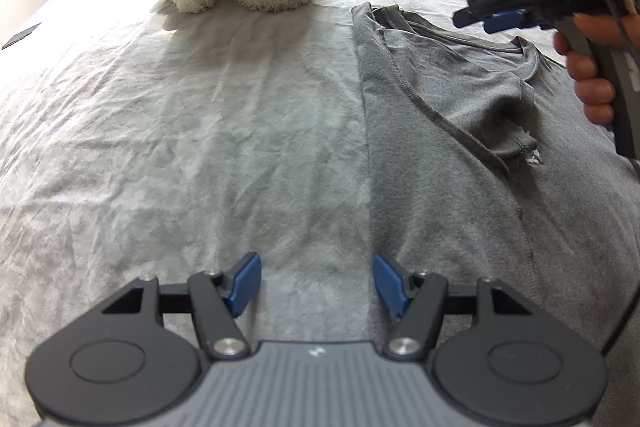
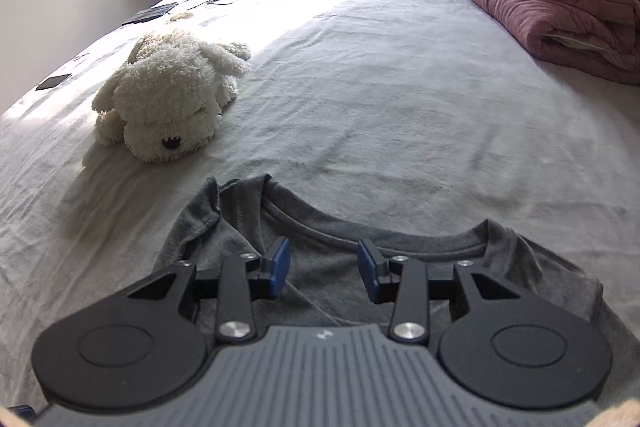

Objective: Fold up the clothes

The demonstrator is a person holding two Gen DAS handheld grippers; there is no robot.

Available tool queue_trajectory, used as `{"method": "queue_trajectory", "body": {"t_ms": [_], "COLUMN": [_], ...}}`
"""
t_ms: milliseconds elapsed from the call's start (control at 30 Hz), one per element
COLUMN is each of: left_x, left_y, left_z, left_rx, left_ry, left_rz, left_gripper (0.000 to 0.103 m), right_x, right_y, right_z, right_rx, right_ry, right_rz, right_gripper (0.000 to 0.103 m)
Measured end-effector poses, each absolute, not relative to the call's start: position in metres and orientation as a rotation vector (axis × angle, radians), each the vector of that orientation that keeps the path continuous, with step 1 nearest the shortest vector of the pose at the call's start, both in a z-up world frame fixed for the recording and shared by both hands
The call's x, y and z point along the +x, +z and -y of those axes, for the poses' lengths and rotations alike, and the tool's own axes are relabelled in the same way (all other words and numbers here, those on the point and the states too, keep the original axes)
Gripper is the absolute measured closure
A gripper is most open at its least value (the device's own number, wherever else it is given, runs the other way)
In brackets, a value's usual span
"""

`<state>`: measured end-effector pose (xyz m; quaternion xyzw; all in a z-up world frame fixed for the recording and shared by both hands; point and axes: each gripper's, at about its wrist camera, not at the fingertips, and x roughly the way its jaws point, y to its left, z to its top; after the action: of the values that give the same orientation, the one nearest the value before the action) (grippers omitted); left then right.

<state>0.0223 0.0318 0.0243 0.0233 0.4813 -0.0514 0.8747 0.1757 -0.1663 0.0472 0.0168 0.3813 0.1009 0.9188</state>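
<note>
1. Left gripper: jaws well apart, nothing between them. It hangs over the near edge of the bed, straddling the shirt's left fold line, with pale sheet under the left pad and grey cloth under the right.
2. Grey shirt: flat on the near right part of the bed, collar toward the far side. Its left side is already turned in, giving a straight left edge, and the sleeve lies diagonally on top.
3. Right gripper: jaws partly open, holding nothing, above the collar. Whether the pads touch cloth, cannot tell. In the left view a hand carries it above the shirt's right shoulder.
4. Progress, my read: one side fold done. The right side looks unfolded, with the shoulder bunched near the collar. Left to do: right side in, then bottom up to the collar.
5. Room, left to right:
   - Dark flat items at the far left edge, well apart.
   - Plush dog left of centre, near the shirt's far left corner but not touching.
   - Open sheet across the middle and beyond the collar.
   - Pink quilt stacked at the far right corner, well apart.
6. Tightest spot is the near edge, so fold away from it.
</note>
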Motion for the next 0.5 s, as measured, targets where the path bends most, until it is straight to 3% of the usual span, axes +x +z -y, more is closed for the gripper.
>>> {"method": "queue_trajectory", "body": {"t_ms": [200, 233, 300, 500], "left_x": [0.02, 0.02, 0.02, 0.02], "left_y": [0.023, 0.022, 0.022, 0.022], "left_z": [-0.029, -0.029, -0.029, -0.028], "left_rx": [0.067, 0.07, 0.073, 0.084], "left_ry": [-0.095, -0.094, -0.094, -0.094], "left_rz": [-0.994, -0.993, -0.991, -0.987], "left_gripper": [0.037, 0.037, 0.037, 0.037], "right_x": [0.145, 0.144, 0.141, 0.122], "right_y": [0.025, 0.022, 0.021, 0.055], "right_z": [0.192, 0.191, 0.186, 0.181], "right_rx": [0.155, 0.149, 0.099, 0.057], "right_ry": [0.171, 0.163, 0.141, 0.082], "right_rz": [-0.867, -0.865, -0.845, -0.745], "right_gripper": [0.062, 0.078, 0.097, 0.098]}}
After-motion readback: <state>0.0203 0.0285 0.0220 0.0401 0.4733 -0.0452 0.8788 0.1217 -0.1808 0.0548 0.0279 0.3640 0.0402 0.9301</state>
